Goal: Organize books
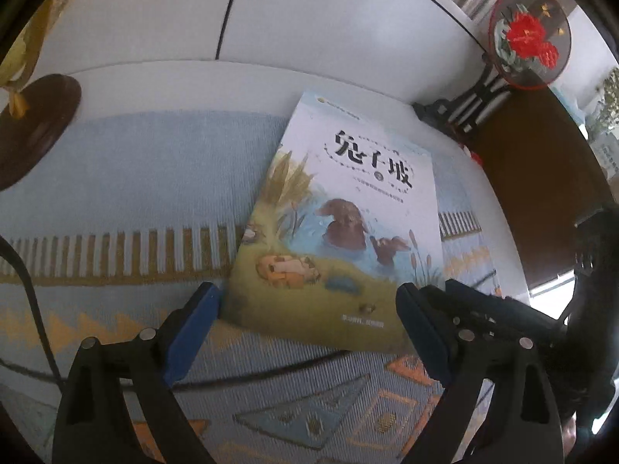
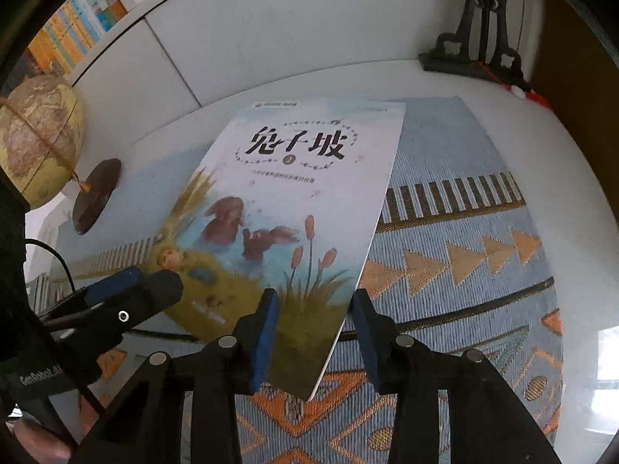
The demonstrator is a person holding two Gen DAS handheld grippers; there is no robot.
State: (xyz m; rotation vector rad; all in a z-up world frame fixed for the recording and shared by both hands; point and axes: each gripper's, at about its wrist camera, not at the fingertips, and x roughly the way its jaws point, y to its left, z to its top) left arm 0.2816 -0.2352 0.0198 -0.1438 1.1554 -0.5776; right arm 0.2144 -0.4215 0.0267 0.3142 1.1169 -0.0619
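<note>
A thin picture book with rabbits on its cover lies on a blue patterned cloth. My left gripper stands open and wide over the book's near edge, one blue pad beside the lower left corner and the other over the lower right part. In the right wrist view the same book has its near right corner between the fingers of my right gripper. That gripper's jaws are narrower, with a gap on both sides of the corner. My left gripper also shows at the book's left.
A globe on a dark round base stands at the left. A round embroidered ornament on a black stand is at the back right. Shelved books line the wall behind.
</note>
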